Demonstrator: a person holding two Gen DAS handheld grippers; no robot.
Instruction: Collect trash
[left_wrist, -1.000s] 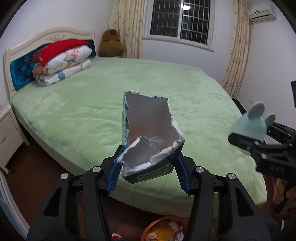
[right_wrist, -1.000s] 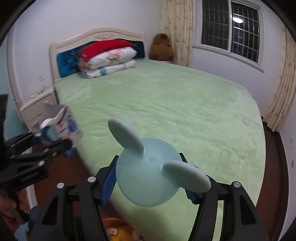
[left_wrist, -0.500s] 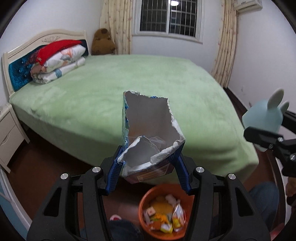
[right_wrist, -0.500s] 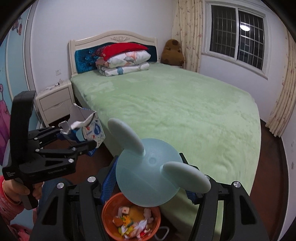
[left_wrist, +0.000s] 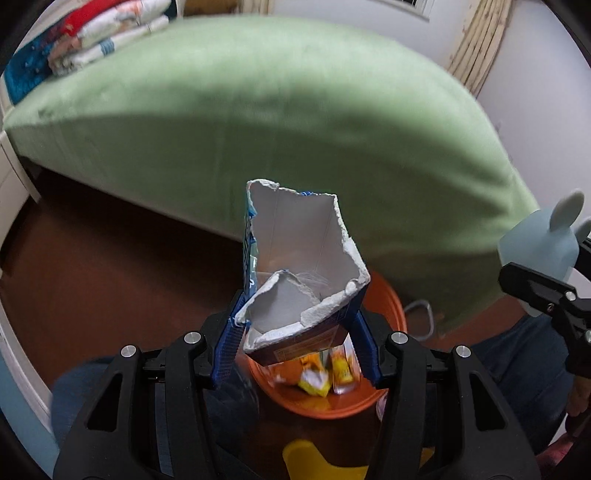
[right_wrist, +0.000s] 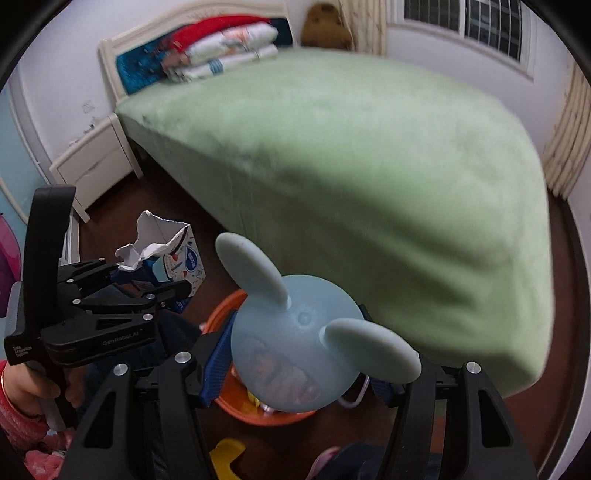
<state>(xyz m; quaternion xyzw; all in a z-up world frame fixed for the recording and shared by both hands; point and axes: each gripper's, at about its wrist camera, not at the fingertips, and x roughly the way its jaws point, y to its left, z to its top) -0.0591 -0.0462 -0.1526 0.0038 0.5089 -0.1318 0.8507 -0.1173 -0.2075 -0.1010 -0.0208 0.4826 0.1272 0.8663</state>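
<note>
Gripping a torn-open white-and-blue paper carton between its blue pads, the left gripper holds it above the round orange plastic bin of wrappers. The right gripper clamps a pale blue rabbit-eared rubber toy just beside, over that bin.

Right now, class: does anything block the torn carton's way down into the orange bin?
Nothing visible does. The carton, held in the left gripper, hangs over the open bin, which holds only wrappers.
</note>
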